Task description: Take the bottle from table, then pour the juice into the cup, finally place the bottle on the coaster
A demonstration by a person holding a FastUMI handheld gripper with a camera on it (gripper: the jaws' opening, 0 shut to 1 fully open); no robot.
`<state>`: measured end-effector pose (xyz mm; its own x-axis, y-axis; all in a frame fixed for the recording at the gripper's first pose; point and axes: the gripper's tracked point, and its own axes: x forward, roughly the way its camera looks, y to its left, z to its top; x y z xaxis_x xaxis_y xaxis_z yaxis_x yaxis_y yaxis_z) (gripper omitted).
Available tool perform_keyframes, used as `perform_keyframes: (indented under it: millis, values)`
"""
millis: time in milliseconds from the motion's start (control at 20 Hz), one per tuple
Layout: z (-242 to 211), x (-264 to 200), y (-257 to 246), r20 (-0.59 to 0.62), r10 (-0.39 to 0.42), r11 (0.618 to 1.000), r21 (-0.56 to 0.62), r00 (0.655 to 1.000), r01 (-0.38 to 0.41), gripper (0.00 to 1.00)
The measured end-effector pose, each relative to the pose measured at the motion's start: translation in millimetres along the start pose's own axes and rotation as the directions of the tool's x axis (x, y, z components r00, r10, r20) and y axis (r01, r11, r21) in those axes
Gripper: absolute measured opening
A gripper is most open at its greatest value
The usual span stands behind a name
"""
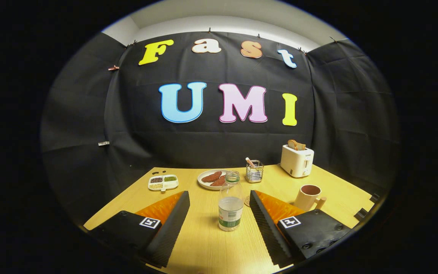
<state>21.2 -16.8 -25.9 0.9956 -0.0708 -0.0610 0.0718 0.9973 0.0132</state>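
Bottle [230, 201] upright on table [207, 243], label unreadable, between wide-open jaws, untouched; cup [309, 197] beyond.

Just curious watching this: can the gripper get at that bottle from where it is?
Probably yes. The gripper is open, the bottle stands upright between its fingers, untouched, with bare table in front.

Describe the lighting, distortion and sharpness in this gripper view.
Gripper view: fisheye bends the table edges and wall folds; light is even overhead, with a soft shadow under the bottle; bottle, cup and toaster are sharp; the open gripper has its jaws either side of the bottle, not touching.
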Motion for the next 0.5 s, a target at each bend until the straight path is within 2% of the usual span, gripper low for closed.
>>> perform_keyframes:
  millis: [500]
  values:
    - [-32.1,31.3,-12.4,-0.043,-0.035,0.999,0.035,0.998,0.037,0.97]
